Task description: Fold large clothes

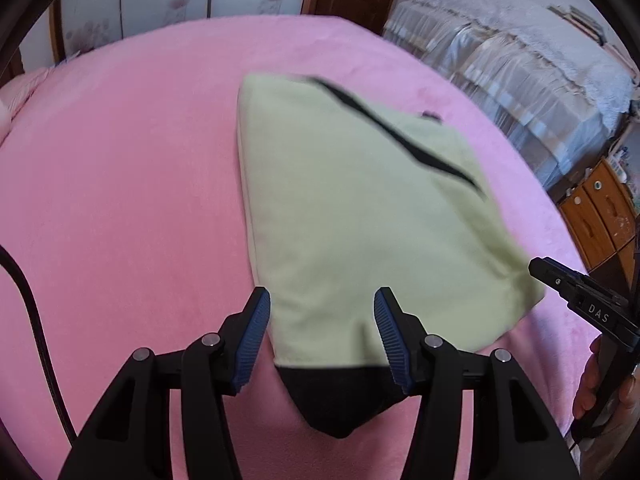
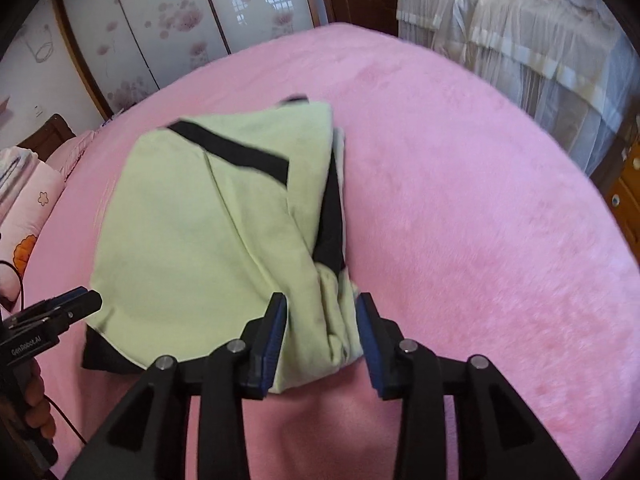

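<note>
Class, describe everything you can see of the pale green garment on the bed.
The pale green garment looks like soft cloth with black trim and a black hem. It lies folded into a compact bundle on the pink bedspread. The left gripper straddles its near hem, the right gripper its bunched corner; neither visibly pinches it.

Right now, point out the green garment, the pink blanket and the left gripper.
green garment (image 1: 360, 216), left wrist view, middle of the folded top panel.
pink blanket (image 2: 480, 220), right wrist view, bare plush area right of the garment.
left gripper (image 1: 322, 336), left wrist view, midway between the blue-padded fingertips.
</note>
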A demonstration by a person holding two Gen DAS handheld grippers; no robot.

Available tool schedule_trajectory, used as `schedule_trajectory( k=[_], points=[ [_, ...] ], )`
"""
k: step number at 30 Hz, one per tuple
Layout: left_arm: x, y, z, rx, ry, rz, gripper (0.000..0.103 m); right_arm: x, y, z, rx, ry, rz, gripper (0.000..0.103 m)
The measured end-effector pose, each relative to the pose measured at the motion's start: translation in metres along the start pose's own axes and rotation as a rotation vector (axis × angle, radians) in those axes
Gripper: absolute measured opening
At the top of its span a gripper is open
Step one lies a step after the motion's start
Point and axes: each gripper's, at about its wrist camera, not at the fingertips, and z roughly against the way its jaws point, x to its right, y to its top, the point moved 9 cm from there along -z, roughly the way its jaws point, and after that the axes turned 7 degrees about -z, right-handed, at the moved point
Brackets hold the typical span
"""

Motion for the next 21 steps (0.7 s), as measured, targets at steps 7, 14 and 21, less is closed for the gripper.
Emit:
schedule_trajectory(
  k=[7, 14, 21],
  points=[
    [-0.027, 0.081, 0.012, 0.099, 0.079, 0.0, 0.05, -0.078, 0.07, -0.001, 0.091, 0.153, 0.094, 0.041],
    [-0.052, 0.119, -0.042, 0.063, 0.075, 0.074, 0.036, -0.15, 0.097, -0.095, -0.026, 0.233, 0.161, 0.041],
    [-0.043, 0.111, -0.1, 0.002, 0.073, 0.034, 0.031, -0.089, 0.098, -0.177, -0.13, 0.049, 0.148, 0.01]
  ],
)
